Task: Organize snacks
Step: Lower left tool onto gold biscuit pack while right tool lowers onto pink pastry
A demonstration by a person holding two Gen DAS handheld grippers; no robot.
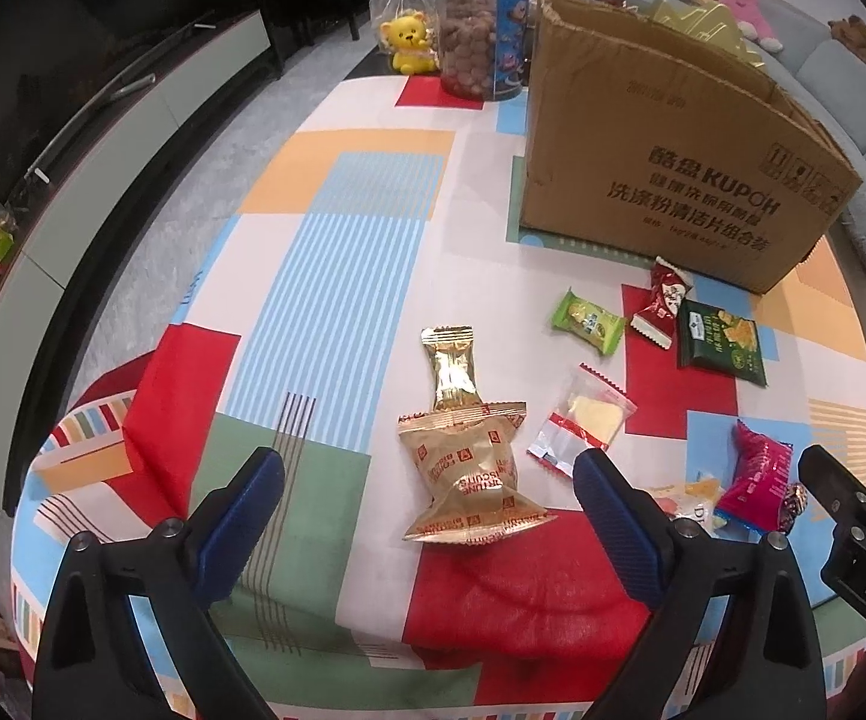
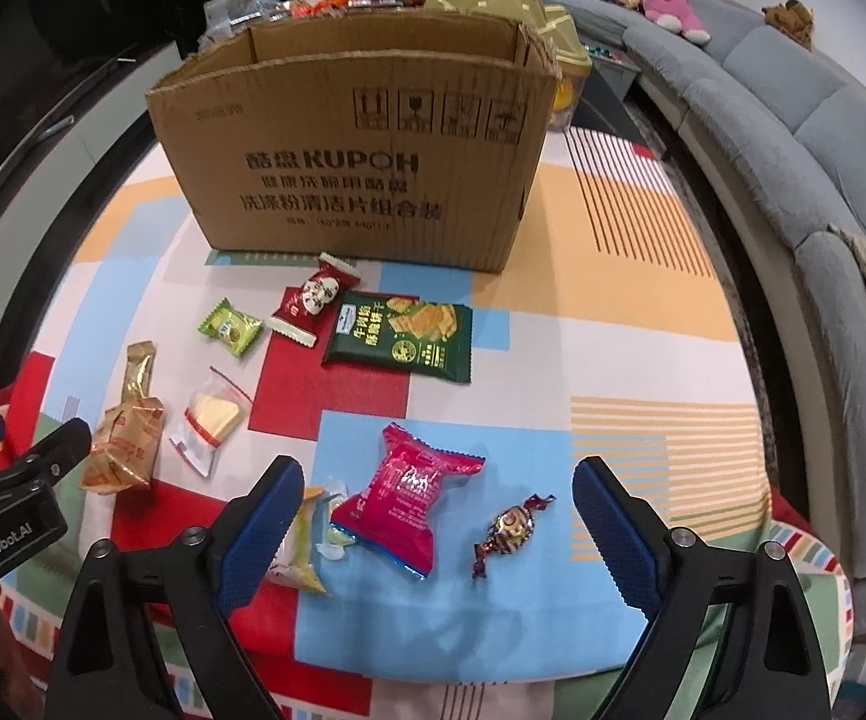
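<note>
**Living-room table, snacks loose, nothing boxed yet**

Patchwork tablecloth [image 2: 643, 324] over a low table, grey sofa [image 2: 793, 138] to the right, dark TV cabinet [image 1: 103, 138] to the left. Largest to smallest:

- Cardboard box [image 2: 367, 162]: upright, top open, at the far side of the cloth. Likely the drop target; interior not visible.
- Clear biscuit jar [image 1: 481, 39] and yellow lion toy [image 1: 410, 39]: far corner, left of the box, well apart from the loose snacks.
- Dark green cracker pack [image 2: 400, 339]: flat, just in front of the box, beside the red candy [image 2: 313, 300] and the small green candy [image 2: 230, 327].
- Gold biscuit pack [image 1: 472, 471]: touching the slim gold sachet [image 1: 451, 369]; centred ahead of the left gripper [image 1: 427, 516], probably its first pick.
- Pink pack [image 2: 412, 498]: centred ahead of the right gripper [image 2: 439, 525], same logic.
- Clear packet with a pale wedge [image 2: 211, 420], pale yellow wrapper [image 2: 301, 534] partly behind the right gripper's left finger, brown foil sweet [image 2: 511, 525].

Both grippers: fingers spread wide, holding nothing, hovering above the near edge, side by side. Wide opening suits the puffy packs; foil sweet needs a far narrower pinch.
</note>
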